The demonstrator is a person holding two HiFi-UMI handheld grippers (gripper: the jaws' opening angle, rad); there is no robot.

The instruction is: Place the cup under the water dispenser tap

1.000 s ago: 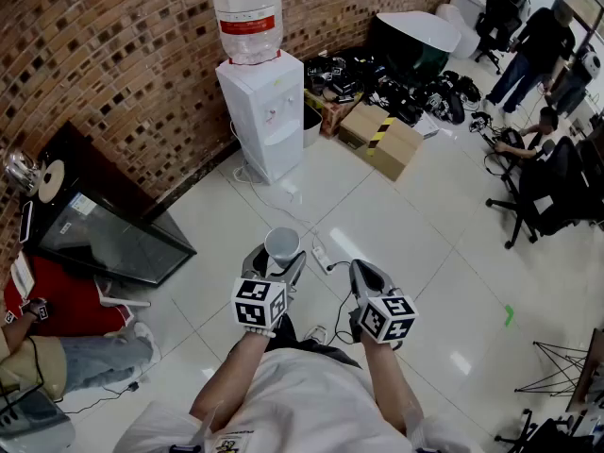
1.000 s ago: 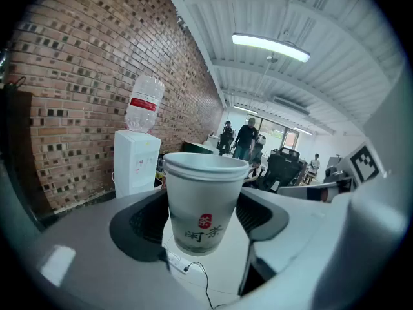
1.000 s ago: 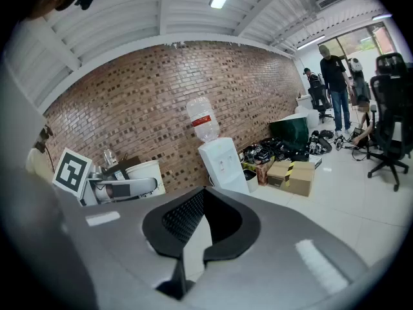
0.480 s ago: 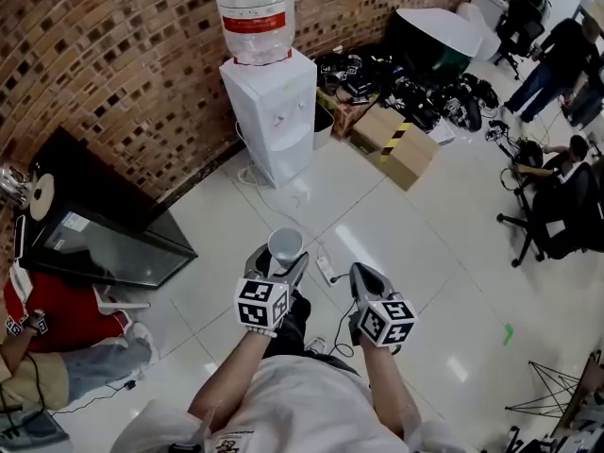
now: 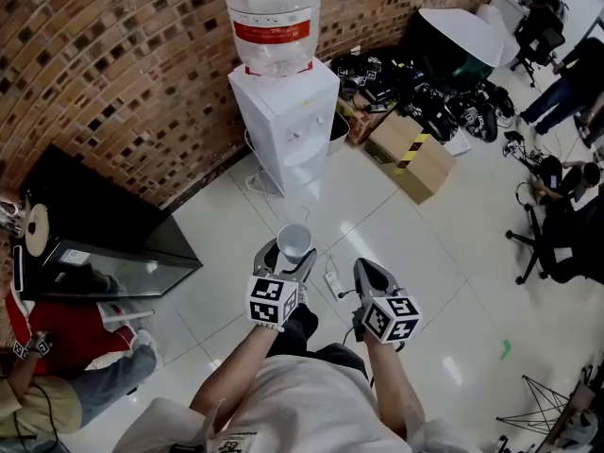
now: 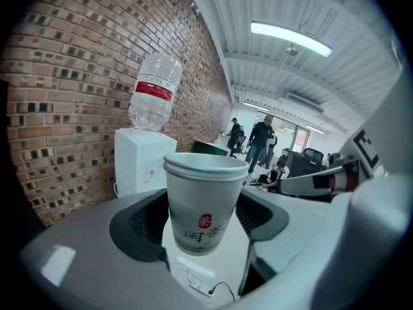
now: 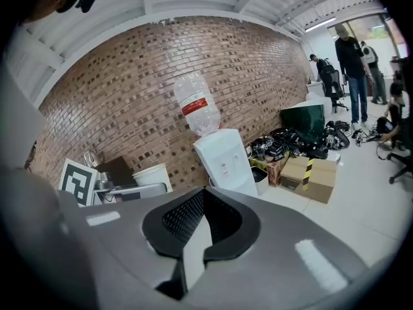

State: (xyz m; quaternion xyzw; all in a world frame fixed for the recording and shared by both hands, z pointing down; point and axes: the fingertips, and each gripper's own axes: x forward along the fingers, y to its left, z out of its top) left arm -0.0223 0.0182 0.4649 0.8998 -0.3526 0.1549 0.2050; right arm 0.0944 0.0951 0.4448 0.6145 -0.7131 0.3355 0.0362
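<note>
Left hand-held gripper (image 5: 289, 255): pinching the paper cup (image 6: 205, 202), upright, a pad on each side.
Right hand-held gripper (image 5: 364, 266): pressed together, empty.
Cup: well apart from the water dispenser (image 5: 288, 121).

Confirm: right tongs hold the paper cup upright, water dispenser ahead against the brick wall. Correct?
Not quite. The left tongs hold the paper cup, not the right. The left gripper view shows it upright between them, while the right tongs are shut on nothing. The rest stands: the water dispenser is ahead against the brick wall.
</note>
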